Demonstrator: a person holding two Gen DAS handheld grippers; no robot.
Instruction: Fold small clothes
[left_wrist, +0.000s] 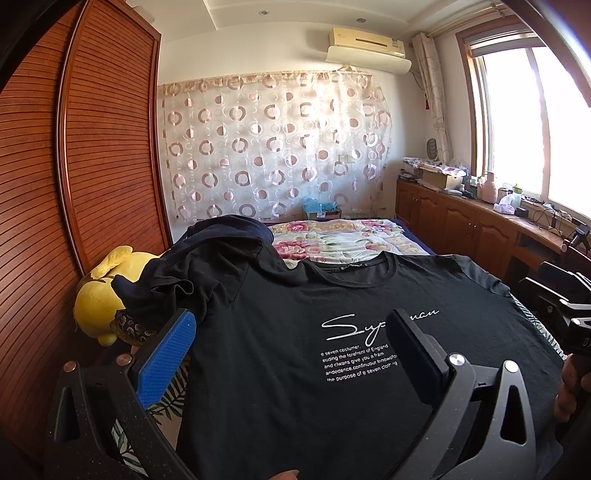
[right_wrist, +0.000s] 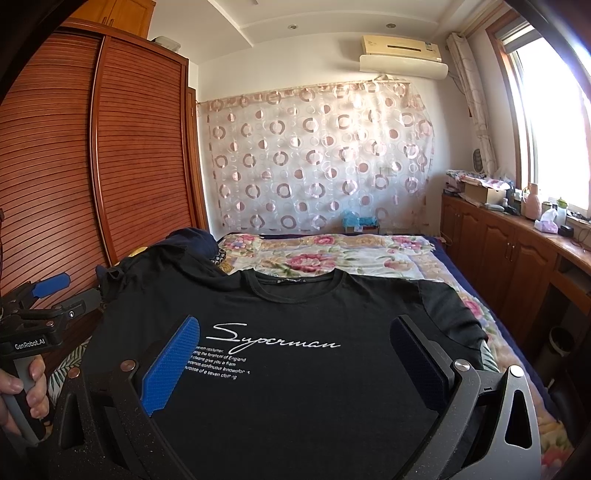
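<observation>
- Bedroom; bed (right_wrist: 436, 273) with floral cover carries black T-shirt (right_wrist: 303, 387), spread flat, collar away from the cameras.
- Left hand-held gripper (left_wrist: 291, 350) and right hand-held gripper (right_wrist: 295, 362): both spread, empty, above the shirt.
- Risk: dark clothes heap (left_wrist: 221, 258) overlaps the shirt's left sleeve; a fold may drag it along.

Dark heaped clothes (left_wrist: 221, 254) and a yellow plush toy (left_wrist: 99, 295) crowd the bed's wardrobe (left_wrist: 92, 147) side; toward the window cabinets (right_wrist: 509, 251), the floral bedspread (right_wrist: 332, 258) lies open.

wardrobe (right_wrist: 110, 155) left | curtain (right_wrist: 317, 158) | sunlit window (right_wrist: 554, 122) right
</observation>
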